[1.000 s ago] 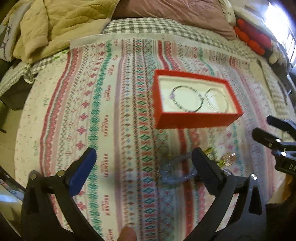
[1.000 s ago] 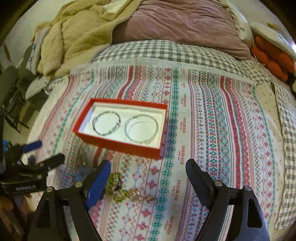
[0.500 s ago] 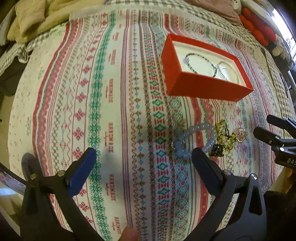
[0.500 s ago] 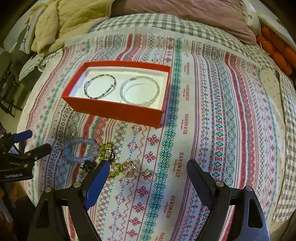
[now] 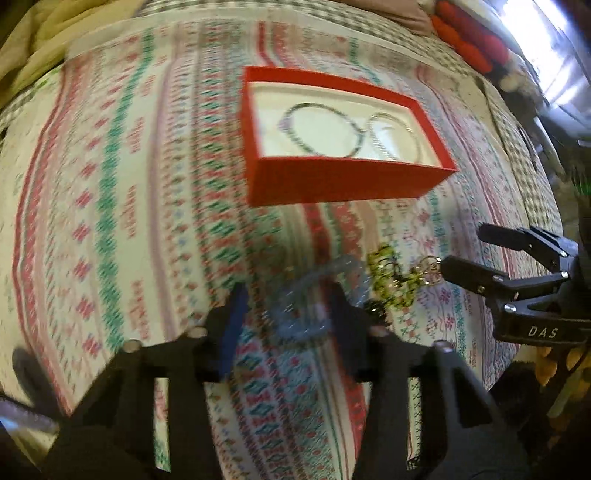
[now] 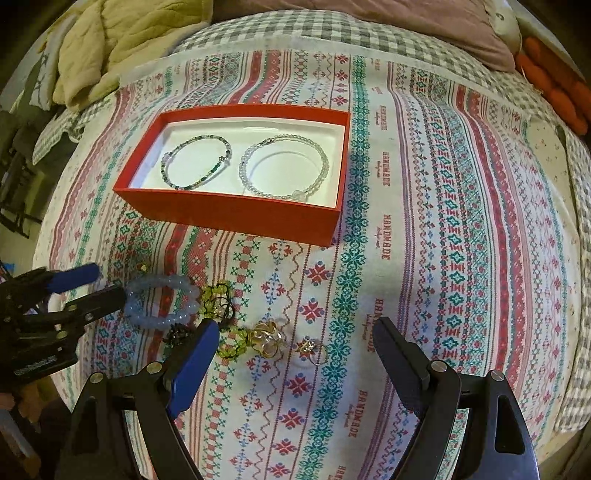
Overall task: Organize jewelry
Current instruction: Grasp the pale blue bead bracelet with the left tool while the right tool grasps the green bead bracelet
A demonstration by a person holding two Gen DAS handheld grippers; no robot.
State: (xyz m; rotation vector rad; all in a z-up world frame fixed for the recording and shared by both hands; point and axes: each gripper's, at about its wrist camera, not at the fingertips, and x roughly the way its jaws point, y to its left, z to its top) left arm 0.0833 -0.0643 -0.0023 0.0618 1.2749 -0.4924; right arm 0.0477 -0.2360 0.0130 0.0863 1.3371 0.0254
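A red box [image 6: 236, 214] [image 5: 343, 184] lies on the patterned cloth and holds a dark beaded bracelet [image 6: 195, 162] and a clear beaded bracelet [image 6: 284, 170]. In front of it lie a pale blue bead bracelet [image 6: 162, 301] [image 5: 314, 295], a yellow-green bead piece [image 6: 221, 317] [image 5: 391, 280], gold rings [image 6: 267, 338] and a small ring [image 6: 312, 352]. My left gripper [image 5: 288, 314] [image 6: 99, 284] is half closed around the near side of the blue bracelet; this view is blurred. My right gripper [image 6: 295, 343] [image 5: 469, 251] is open above the rings.
The patterned cloth [image 6: 443, 221] covers a bed. A beige quilt [image 6: 125, 40] lies at the back left, a mauve pillow [image 6: 369, 22] at the back, and orange cushions [image 6: 561, 88] at the far right. The bed edge drops off at the left.
My left gripper has moved forward to the blue bracelet and its jaws have narrowed around it. My right gripper has dropped closer to the rings.
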